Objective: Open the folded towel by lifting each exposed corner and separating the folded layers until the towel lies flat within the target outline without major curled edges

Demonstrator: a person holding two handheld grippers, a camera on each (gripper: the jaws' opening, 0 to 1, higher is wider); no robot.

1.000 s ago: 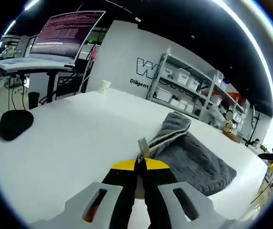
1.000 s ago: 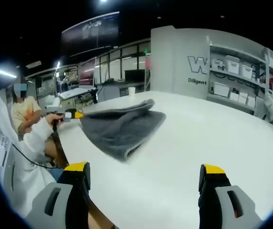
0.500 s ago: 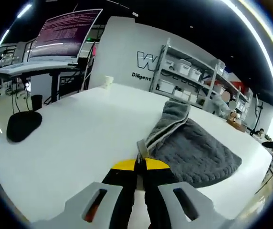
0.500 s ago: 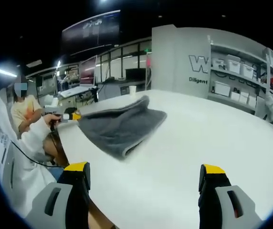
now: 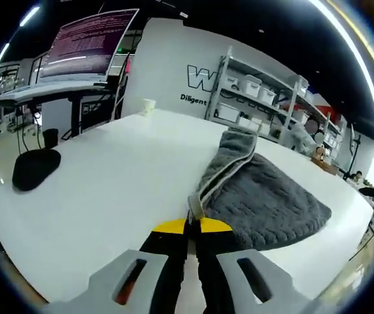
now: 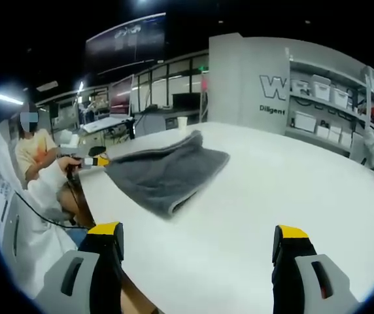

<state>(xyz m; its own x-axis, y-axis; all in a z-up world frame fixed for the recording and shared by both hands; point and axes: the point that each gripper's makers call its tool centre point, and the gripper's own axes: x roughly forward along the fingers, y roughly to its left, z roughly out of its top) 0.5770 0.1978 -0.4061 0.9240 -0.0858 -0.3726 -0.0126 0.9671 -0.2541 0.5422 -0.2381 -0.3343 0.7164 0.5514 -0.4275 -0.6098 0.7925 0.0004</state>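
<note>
In the left gripper view, the left gripper [image 5: 193,226] is being held with its jaws pressed together on a pale-edged corner of the grey towel [image 5: 259,196], which is being lifted slightly off the white table [image 5: 108,176]. From that pinched corner the towel is spreading away and to the right, with its striped hem running up along the folded edge. A wide bare stretch of table is lying to the left of the towel, and a dark round object [image 5: 35,168] is sitting near the table's left edge. Farther off, a small white cup [image 5: 149,105] is standing near the far edge, and beyond it a desk with a large monitor [image 5: 89,46] and shelving with bins [image 5: 259,98] are being shown.

In the right gripper view, the right gripper [image 6: 197,252] is being held wide open with nothing between its jaws, hovering over the bare near part of the table [image 6: 252,209], well apart from the towel [image 6: 164,171]. The towel is lying folded toward the table's left edge, where the left gripper [image 6: 95,160] is being held by a person's hand [image 6: 69,165] at the towel's corner. A seated person [image 6: 33,154] is visible just beyond that edge.
</note>
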